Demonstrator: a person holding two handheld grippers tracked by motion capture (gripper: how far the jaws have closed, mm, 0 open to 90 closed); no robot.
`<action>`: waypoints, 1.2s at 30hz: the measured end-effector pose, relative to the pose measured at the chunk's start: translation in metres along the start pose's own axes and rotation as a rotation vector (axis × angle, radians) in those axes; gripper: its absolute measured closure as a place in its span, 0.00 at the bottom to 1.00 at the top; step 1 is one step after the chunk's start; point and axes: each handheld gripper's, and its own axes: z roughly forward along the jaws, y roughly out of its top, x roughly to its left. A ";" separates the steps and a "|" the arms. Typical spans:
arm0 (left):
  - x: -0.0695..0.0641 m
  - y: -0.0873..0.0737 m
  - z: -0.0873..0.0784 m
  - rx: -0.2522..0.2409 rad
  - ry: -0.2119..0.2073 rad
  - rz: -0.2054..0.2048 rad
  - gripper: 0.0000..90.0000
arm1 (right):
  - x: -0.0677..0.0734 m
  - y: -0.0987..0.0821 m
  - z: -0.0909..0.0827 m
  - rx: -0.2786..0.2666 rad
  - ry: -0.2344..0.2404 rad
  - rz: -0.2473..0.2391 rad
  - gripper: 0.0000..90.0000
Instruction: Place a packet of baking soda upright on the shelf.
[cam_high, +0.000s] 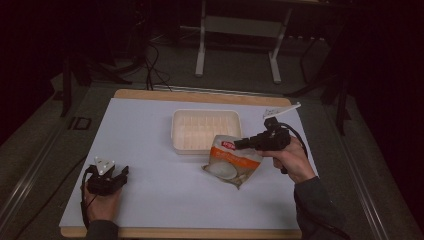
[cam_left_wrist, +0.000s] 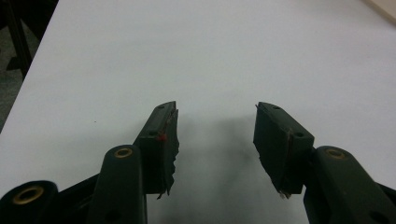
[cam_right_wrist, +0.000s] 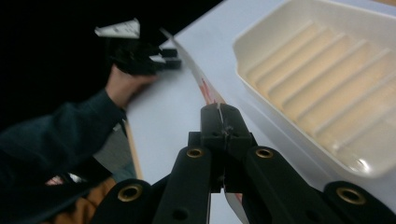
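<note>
Nearest the person, the left gripper (cam_high: 121, 173) rests low on the pale white table sheet (cam_high: 150, 200) at the near left, its jaws spread wide with only bare sheet between them; farther in, the right gripper (cam_high: 238, 144) has its jaws pinched on the top edge of a crinkled white-and-orange plastic pouch (cam_high: 231, 162), which hangs tilted over the sheet; just beyond, touching or nearly so, sits a shallow ribbed cream plastic tray (cam_high: 205, 116), empty.

Glossy plastic tray (cam_high: 205, 131); matt tabletop (cam_high: 150, 200); wooden edging (cam_high: 200, 95).
</note>
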 end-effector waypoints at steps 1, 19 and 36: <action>0.000 0.000 0.000 0.000 0.001 0.001 0.55 | 0.000 0.001 0.000 -0.013 0.007 0.006 1.00; 0.000 0.000 0.000 -0.001 0.002 -0.001 0.55 | 0.005 0.009 0.019 -0.187 0.163 0.095 1.00; 0.001 0.000 -0.001 -0.009 0.001 -0.004 0.55 | 0.013 0.028 0.043 -0.346 0.237 0.169 1.00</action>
